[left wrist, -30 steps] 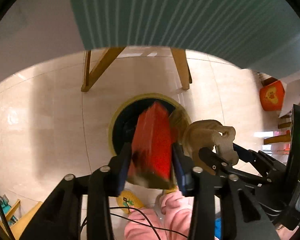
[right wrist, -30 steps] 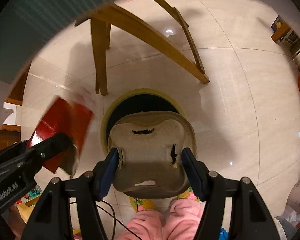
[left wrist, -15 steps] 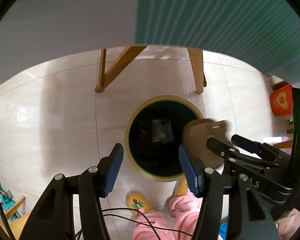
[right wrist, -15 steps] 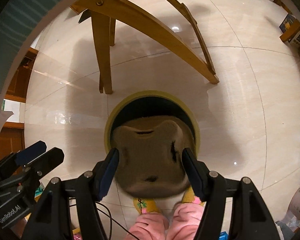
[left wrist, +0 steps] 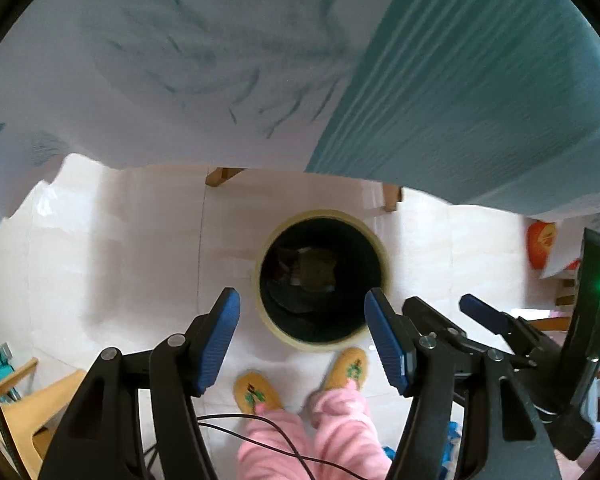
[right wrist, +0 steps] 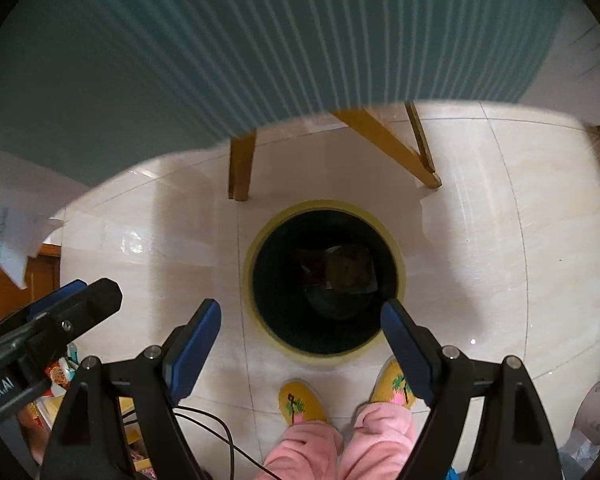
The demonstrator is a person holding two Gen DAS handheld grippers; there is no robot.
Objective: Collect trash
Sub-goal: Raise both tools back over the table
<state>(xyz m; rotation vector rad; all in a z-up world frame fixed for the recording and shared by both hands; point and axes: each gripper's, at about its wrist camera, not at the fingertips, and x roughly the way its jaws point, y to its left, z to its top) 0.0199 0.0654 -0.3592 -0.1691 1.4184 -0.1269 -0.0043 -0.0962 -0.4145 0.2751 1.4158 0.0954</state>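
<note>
Left wrist view: I see my left gripper [left wrist: 302,334] with its blue-padded fingers [left wrist: 216,344] apart and opening further, nothing between them. Beyond the fingertips, slightly toward the right finger, stands the round dark bin with a yellow rim [left wrist: 260,280] on the pale tiled floor [left wrist: 120,260]. Brownish trash [left wrist: 314,270] lies at its bottom. The right wrist view shows my right gripper [right wrist: 302,342] likewise empty, fingers spread and widening, the bin mouth framed between them.

Judgement: both loads appear deposited; the next step is probably fetching more from the table.

Risks: the table's teal ribbed cloth [right wrist: 220,60] and white sheet [left wrist: 160,60] hang just ahead of the fingertips. Rising carelessly, I could snag either. The two grippers sit side by side and could knock together. A thin black cable [left wrist: 260,436] trails behind the fingers, over the person's pink trouser legs [left wrist: 300,440], and may catch.
</note>
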